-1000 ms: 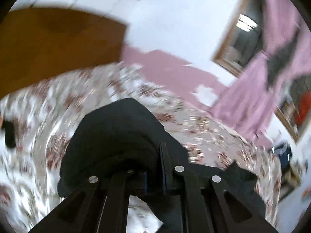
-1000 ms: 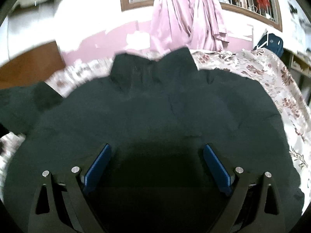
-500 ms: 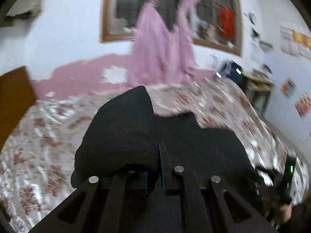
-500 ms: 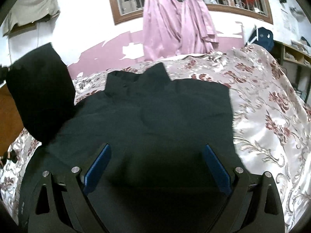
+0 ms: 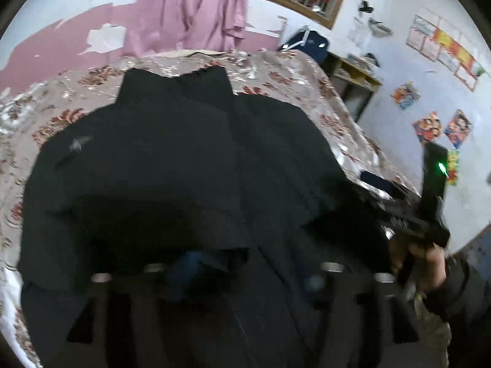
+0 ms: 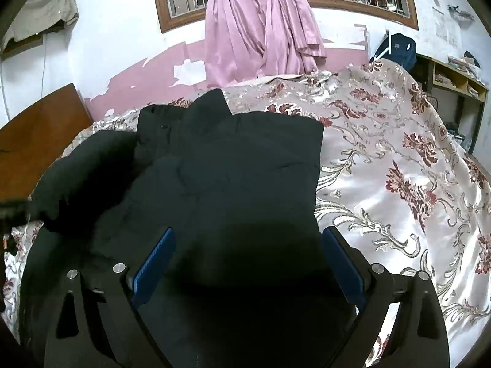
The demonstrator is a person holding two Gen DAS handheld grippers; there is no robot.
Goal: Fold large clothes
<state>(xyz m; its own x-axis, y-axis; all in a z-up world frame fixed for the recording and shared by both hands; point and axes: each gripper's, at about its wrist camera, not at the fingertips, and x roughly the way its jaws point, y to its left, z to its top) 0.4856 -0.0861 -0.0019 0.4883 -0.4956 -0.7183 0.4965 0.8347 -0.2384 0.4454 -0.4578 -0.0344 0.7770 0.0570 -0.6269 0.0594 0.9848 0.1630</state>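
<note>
A large black jacket [image 6: 233, 165] lies on a floral bedspread [image 6: 399, 184], collar toward the far wall. Its left sleeve [image 6: 83, 178] is folded in over the body. My right gripper [image 6: 248, 263] is open, its blue pads [image 6: 153, 260] spread wide just above the jacket's lower part. In the left wrist view the jacket [image 5: 184, 159] fills the middle, and a fold of black cloth drapes over my left gripper [image 5: 242, 273]. Its jaws look spread apart, with the left blue pad [image 5: 187, 270] partly hidden under the fold. The right gripper's body [image 5: 429, 202] shows at the right.
Pink curtains [image 6: 254, 27] hang under a barred window on the far wall. A wooden headboard [image 6: 36, 135] stands left of the bed. A dark bag [image 6: 399, 49] and a wooden shelf [image 6: 454, 82] sit at the far right. Posters [image 5: 442, 128] are on the right wall.
My left gripper carried the sleeve across over the jacket's body, and its jaws, shut on the cloth before, now look spread. The right gripper stayed open above the jacket's lower part.
</note>
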